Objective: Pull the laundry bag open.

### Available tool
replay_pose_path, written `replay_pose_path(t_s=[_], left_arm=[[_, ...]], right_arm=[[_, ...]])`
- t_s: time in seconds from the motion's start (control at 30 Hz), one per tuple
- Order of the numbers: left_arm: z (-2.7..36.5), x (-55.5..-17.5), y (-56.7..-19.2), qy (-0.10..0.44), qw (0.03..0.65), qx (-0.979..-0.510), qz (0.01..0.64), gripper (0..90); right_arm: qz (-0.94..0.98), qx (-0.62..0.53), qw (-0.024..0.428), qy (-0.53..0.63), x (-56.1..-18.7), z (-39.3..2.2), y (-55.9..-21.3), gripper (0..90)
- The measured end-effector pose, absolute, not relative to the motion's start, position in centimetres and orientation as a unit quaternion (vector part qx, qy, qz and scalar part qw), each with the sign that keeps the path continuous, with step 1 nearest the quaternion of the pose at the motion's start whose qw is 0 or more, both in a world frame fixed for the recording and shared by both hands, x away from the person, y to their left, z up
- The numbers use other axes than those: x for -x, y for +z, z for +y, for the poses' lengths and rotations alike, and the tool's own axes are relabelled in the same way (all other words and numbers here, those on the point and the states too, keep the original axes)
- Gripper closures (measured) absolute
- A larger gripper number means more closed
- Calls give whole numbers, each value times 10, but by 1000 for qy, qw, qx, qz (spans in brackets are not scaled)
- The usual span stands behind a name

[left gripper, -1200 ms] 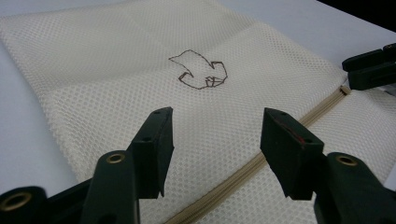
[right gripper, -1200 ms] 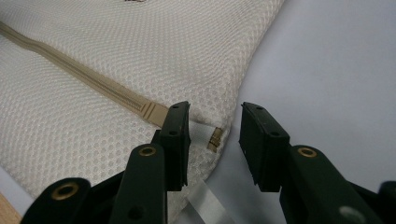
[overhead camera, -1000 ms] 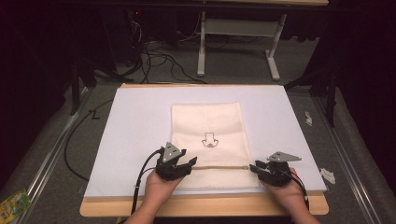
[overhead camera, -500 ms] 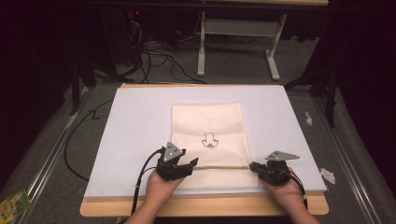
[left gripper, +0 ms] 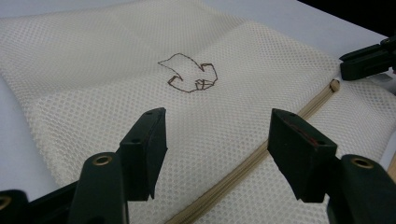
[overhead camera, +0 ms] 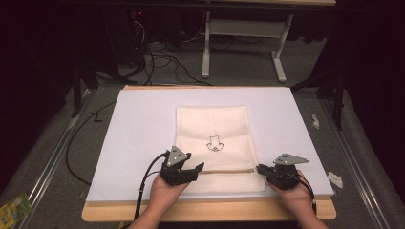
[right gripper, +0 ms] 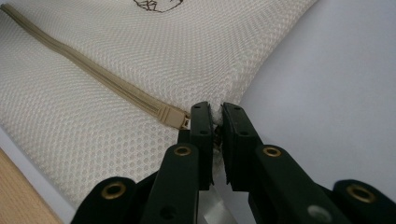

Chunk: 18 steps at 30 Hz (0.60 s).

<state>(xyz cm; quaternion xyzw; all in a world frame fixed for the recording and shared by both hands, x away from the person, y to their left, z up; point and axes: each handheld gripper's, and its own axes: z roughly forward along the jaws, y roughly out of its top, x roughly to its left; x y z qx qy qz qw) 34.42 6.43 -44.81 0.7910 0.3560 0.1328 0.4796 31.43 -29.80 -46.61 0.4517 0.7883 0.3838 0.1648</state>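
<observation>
A lab-like recording room: dark surroundings, loose floor cables (overhead camera: 157,52), white-covered worktable (overhead camera: 138,129), metal desk frame (overhead camera: 243,43) behind.

I'm seeing a white sheet (overhead camera: 138,138) covering the table (overhead camera: 210,217), with the mesh bag (overhead camera: 212,126) lying toward its near edge.

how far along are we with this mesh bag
Done: the right gripper is pinched on the mesh bag edge by the zipper end. In hand: the left gripper hovers open over the zipper. Left: the zipper looks fully closed, not yet pulled.
</observation>
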Motion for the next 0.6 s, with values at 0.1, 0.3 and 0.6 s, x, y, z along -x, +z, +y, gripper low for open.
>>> replay_pose_path(t_s=[0.1, 0.3, 0.6], left_arm=[[64, -343, -449, 131, 480, -792, 354, 382], [64, -340, -447, 134, 485, -791, 347, 379], [55, -340, -447, 94, 500, -789, 345, 413]], right_arm=[[788, -448, 168, 388, -312, -298, -463, 849], [789, -439, 171, 394, -311, -300, -460, 849], [780, -437, 187, 408, -308, -301, -451, 855]])
